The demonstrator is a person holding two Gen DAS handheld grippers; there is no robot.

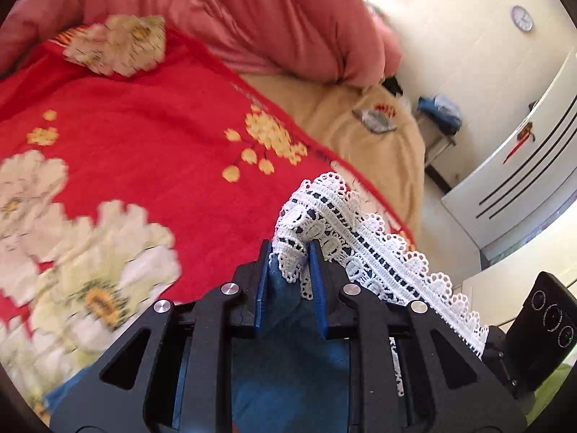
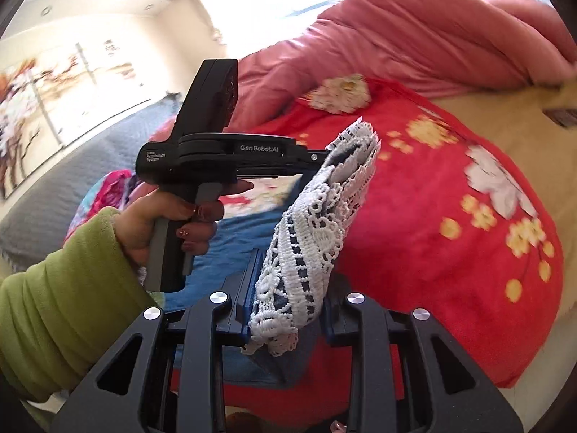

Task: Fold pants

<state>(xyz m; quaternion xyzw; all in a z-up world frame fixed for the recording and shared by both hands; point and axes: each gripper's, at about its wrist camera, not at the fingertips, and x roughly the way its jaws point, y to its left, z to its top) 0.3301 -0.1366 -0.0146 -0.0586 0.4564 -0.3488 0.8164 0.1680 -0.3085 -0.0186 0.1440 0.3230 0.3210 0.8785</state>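
The pants are blue denim [image 1: 288, 342] with a white lace hem [image 1: 360, 241]. My left gripper [image 1: 290, 249] is shut on the lace hem and holds it above the bed. My right gripper [image 2: 288, 274] is shut on the same hem [image 2: 310, 252], which stretches taut up to the left gripper [image 2: 324, 157] seen from the side in the right wrist view. More blue denim [image 2: 234, 249] hangs down toward the bed below the left gripper. A hand in a green sleeve [image 2: 65, 296] holds the left gripper's handle.
A red flowered blanket [image 1: 144, 144] covers the bed beneath both grippers. A pink duvet [image 1: 270, 11] is piled at the far side, over a beige sheet [image 1: 360, 133]. A white cabinet [image 1: 523, 166] stands to the right of the bed, and a grey headboard [image 2: 72, 166] to the left.
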